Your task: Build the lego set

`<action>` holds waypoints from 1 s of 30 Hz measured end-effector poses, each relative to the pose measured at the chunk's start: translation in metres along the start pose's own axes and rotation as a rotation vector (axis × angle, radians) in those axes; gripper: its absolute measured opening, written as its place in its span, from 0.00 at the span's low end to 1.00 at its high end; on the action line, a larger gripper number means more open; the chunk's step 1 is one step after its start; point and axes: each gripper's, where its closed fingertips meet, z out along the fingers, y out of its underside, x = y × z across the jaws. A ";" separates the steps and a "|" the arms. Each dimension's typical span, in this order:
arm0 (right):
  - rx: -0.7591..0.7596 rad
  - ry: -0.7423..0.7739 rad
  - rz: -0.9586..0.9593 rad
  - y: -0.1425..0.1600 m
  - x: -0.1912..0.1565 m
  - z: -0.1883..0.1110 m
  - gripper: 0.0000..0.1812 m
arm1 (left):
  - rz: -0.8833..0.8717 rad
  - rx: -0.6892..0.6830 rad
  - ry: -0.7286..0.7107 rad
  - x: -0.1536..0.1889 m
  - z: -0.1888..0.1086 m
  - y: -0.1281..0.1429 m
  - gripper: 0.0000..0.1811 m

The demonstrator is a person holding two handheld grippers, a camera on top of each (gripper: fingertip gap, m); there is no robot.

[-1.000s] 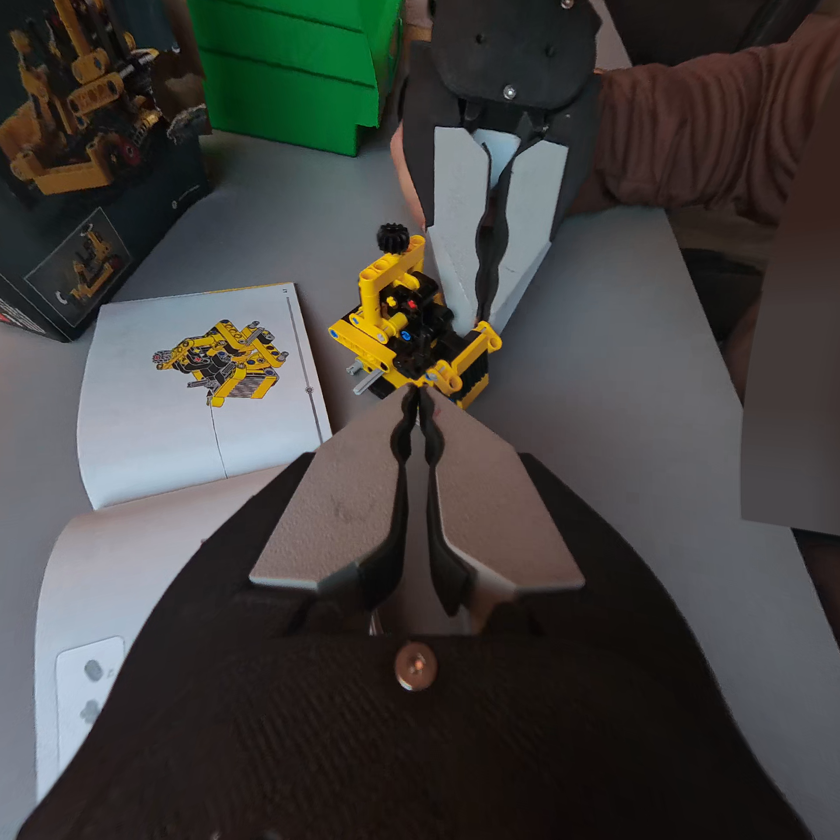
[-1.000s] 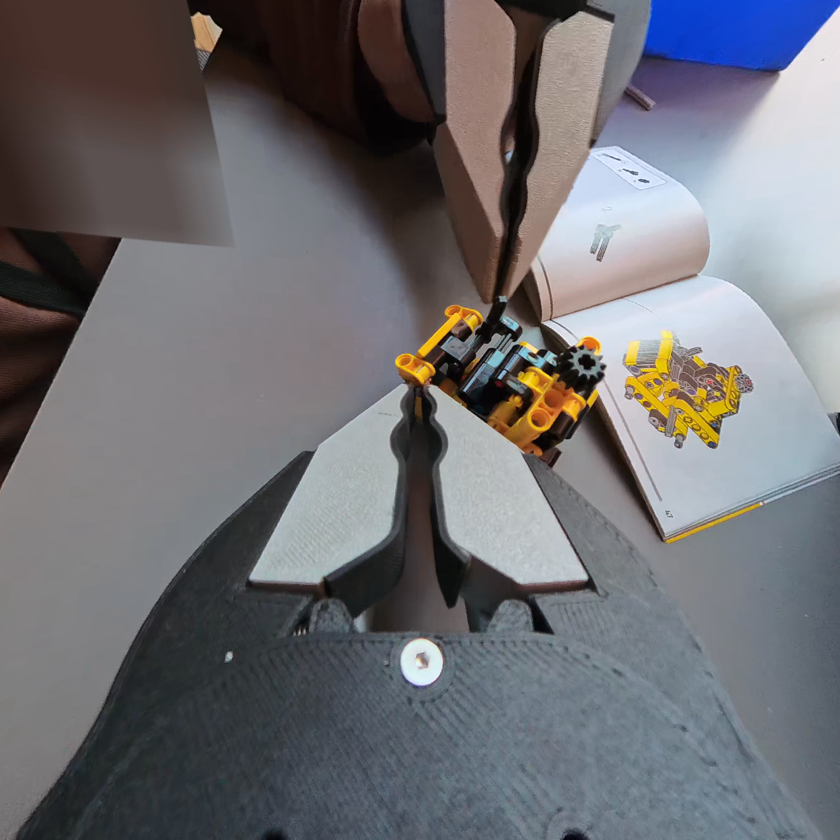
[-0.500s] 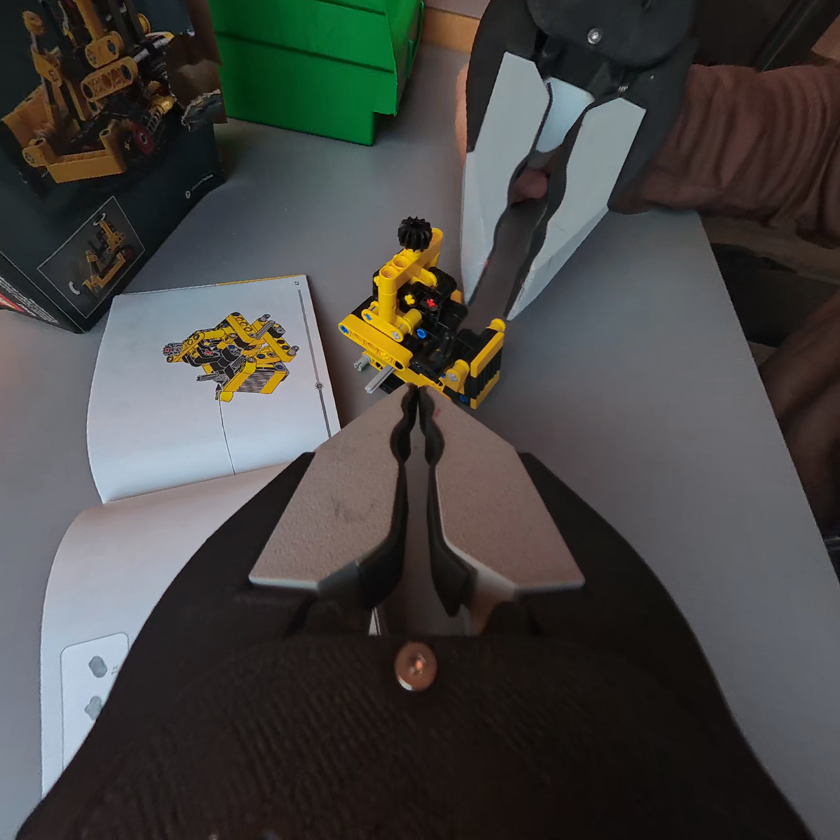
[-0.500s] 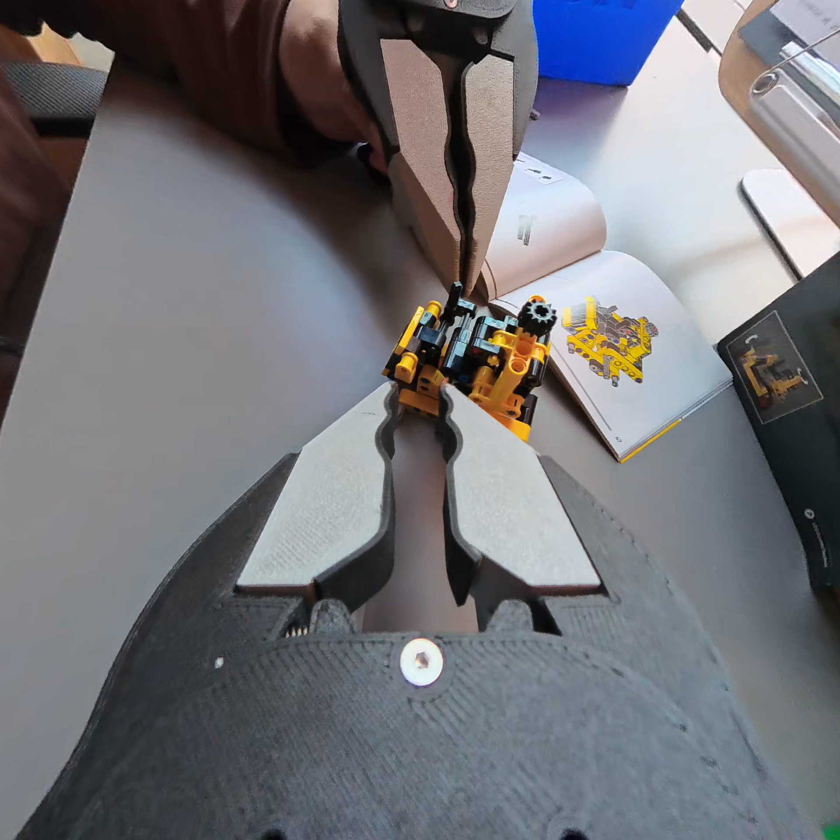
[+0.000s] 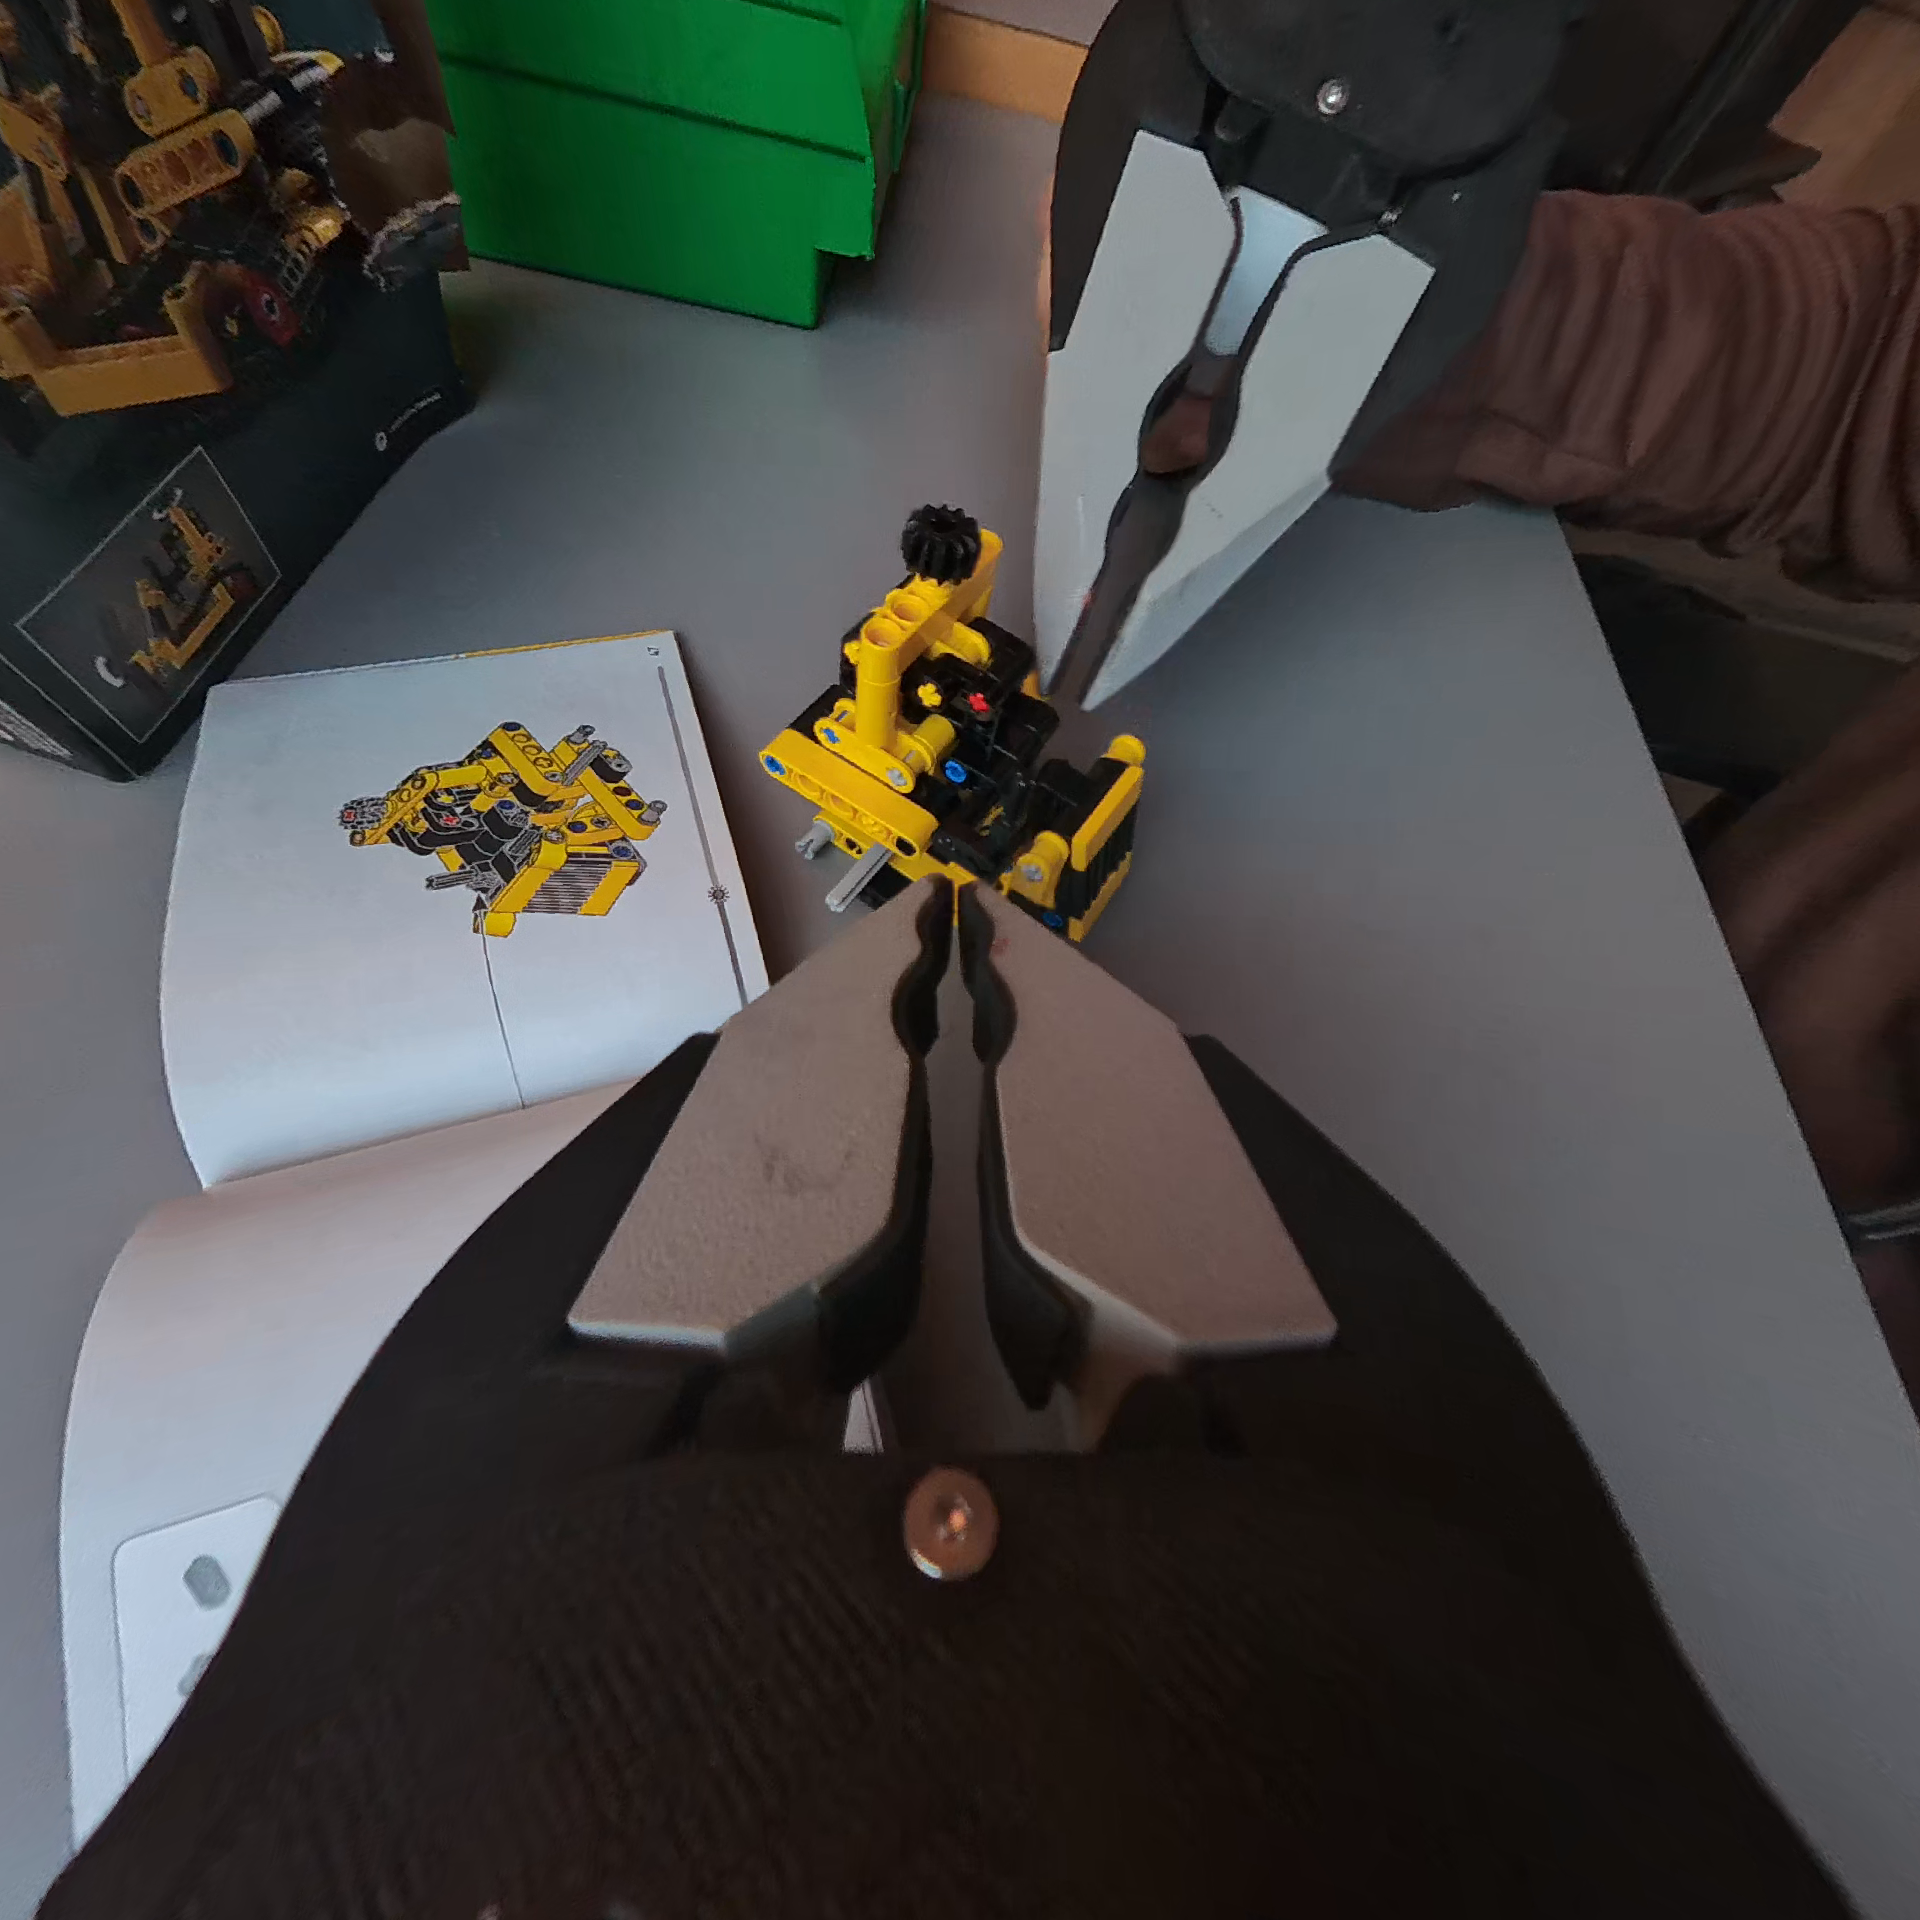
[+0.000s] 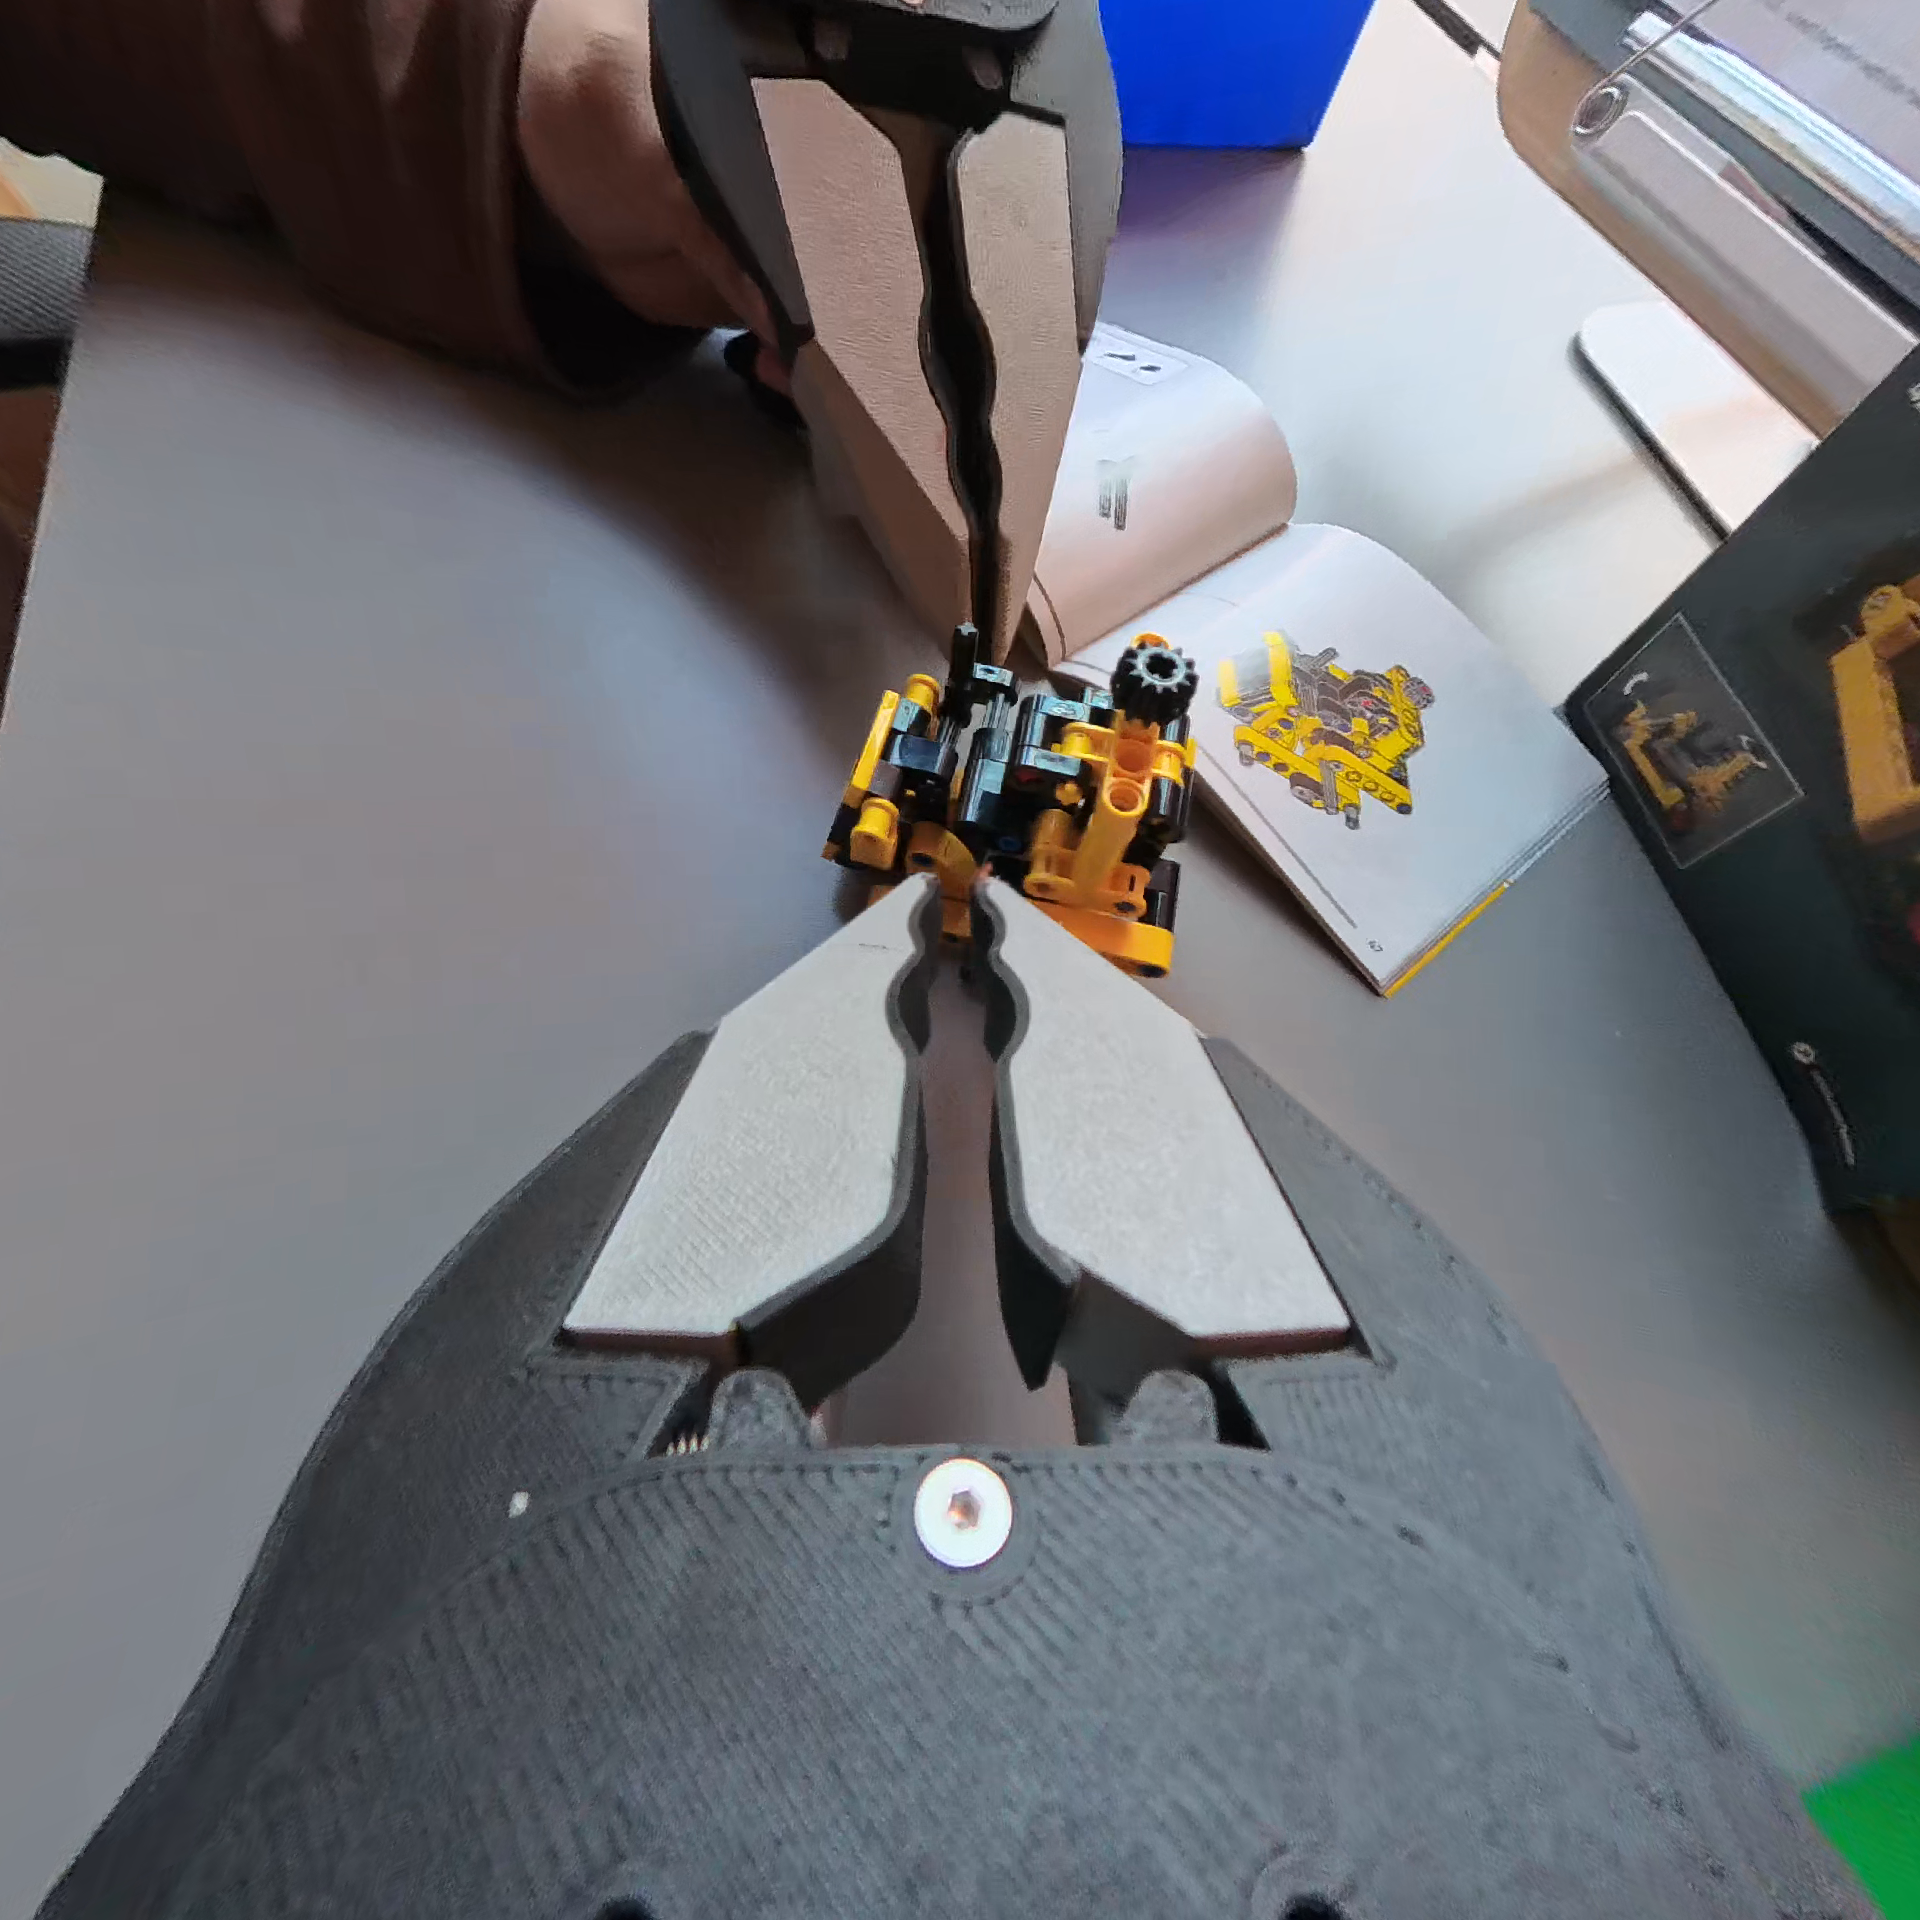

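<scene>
A small yellow and black lego model [image 5: 914, 748] with a black gear [image 5: 935, 538] on top stands on the grey table; it also shows in the right wrist view [image 6: 1039, 790]. My left gripper [image 5: 954, 896] is shut at the model's near edge; in the right wrist view it [image 6: 987, 639] pinches a thin black upright part of the model. My right gripper [image 6: 956, 896] is closed to a narrow gap on a yellow part at the model's opposite side. In the left wrist view it [image 5: 1070, 691] comes down steeply from the upper right.
An open instruction booklet [image 5: 416, 935] lies left of the model, the dark set box [image 5: 156, 416] beyond it. Green bins [image 5: 675, 156] stand at the back; a blue bin [image 6: 1216, 73] shows behind the left gripper. A brown sleeve [image 5: 1662, 364] is at the table's right edge. The grippers' ends are close to 5 cm from one another.
The right gripper opened half a second ago and has now narrowed onto the model's yellow edge. The model has turned slightly. The left gripper has stayed shut.
</scene>
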 end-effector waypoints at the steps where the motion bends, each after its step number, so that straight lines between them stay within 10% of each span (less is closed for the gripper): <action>1: 0.005 0.005 0.001 -0.001 0.000 0.000 0.03 | -0.006 0.003 0.017 0.002 0.001 -0.001 0.00; 30: 0.041 0.029 -0.018 -0.006 0.005 0.005 0.00 | -0.013 -0.002 0.099 0.012 0.004 -0.002 0.00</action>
